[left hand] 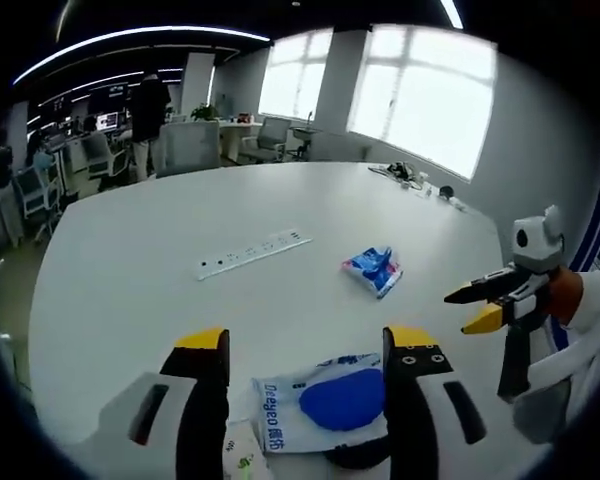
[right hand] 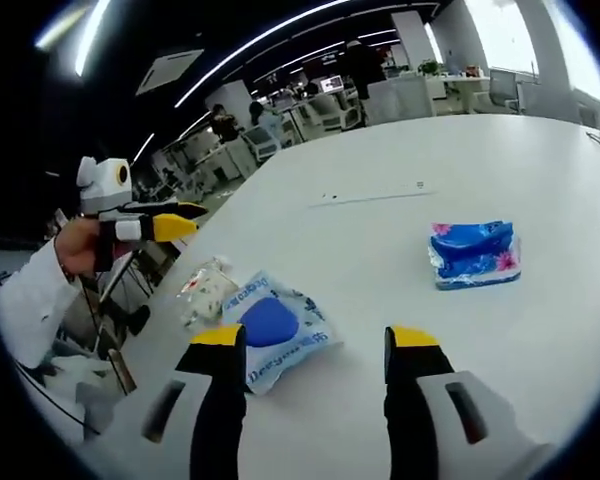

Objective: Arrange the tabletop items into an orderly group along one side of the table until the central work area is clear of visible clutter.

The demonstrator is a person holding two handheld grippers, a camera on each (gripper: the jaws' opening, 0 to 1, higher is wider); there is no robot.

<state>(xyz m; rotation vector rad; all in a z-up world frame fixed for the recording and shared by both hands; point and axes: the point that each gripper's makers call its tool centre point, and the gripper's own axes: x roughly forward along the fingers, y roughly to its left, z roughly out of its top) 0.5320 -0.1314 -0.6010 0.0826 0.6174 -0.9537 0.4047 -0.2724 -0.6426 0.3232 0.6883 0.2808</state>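
Your left gripper point(left hand: 305, 350) hangs just above the near edge of the broad white table point(left hand: 130, 250) with its yellow-tipped jaws spread wide and nothing between them. Under the gap lies the white plastic pouch with a blue oval print point(left hand: 325, 400), and touching its left side a smaller clear crinkled packet with green marks point(left hand: 242, 455). In the right gripper view, your right gripper point(right hand: 318, 345) is just as wide open and empty, with the same white pouch point(right hand: 275, 325) ahead of its left jaw and the clear packet point(right hand: 205, 285) beyond it, close to the table's edge.

The blue-and-white soft tissue pack with pink flowers point(right hand: 475, 252) sits well apart, out in the middle of the table. The long white power strip point(left hand: 255, 252) lies farther off still, also in the central area.

The risks look like this. The pouch is flat and slick, so jaws closing from above may skate over it or pinch only a fold. That could shove the clear packet towards the edge, and I judge it could slide off. The tissue pack is soft and may squash or slip if you grip a corner. With both grippers working near the same spot, they could knock each other.
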